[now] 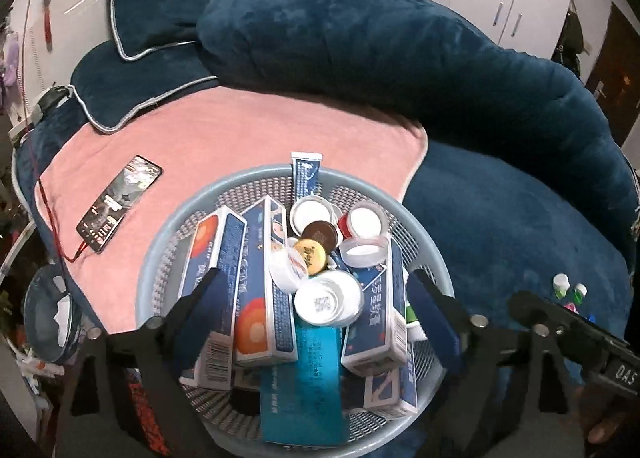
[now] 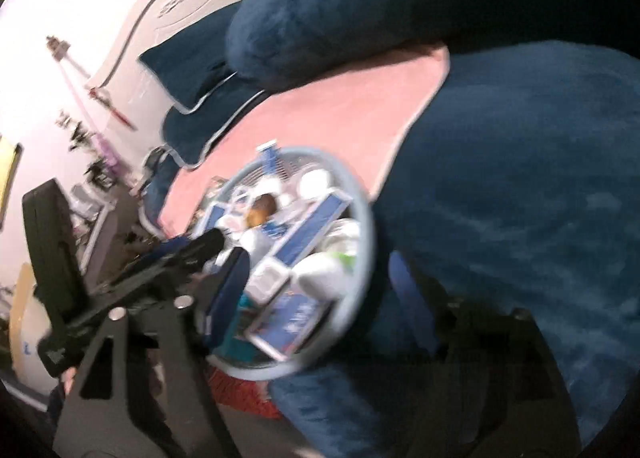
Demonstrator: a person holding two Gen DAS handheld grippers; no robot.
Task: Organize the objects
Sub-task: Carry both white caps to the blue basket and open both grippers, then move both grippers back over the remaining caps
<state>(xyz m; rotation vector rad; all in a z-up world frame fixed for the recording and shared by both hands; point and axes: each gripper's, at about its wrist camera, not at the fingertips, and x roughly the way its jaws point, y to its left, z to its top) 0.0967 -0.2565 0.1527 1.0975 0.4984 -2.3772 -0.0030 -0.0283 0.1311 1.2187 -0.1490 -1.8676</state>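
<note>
A round light-blue basket (image 1: 168,242) sits on a bed, partly on a pink towel (image 1: 240,138). It holds several blue-and-white toothpaste boxes (image 1: 260,282), a teal box (image 1: 308,378), a toothpaste tube (image 1: 306,174) and a heap of small jars and lids (image 1: 328,294). My left gripper (image 1: 316,306) hangs open above the basket, one finger on each side of the heap, with nothing held. In the blurred right wrist view the same basket (image 2: 362,218) lies ahead. My right gripper (image 2: 320,290) is open with its fingers spread around the basket's near part, apart from it.
A phone (image 1: 120,202) on a red cable lies on the towel to the left. Small capped bottles (image 1: 560,284) lie on the dark blue blanket (image 1: 500,218) to the right. Blue pillows (image 1: 360,30) are piled behind. A second bowl-like container (image 1: 48,310) stands off the bed's left edge.
</note>
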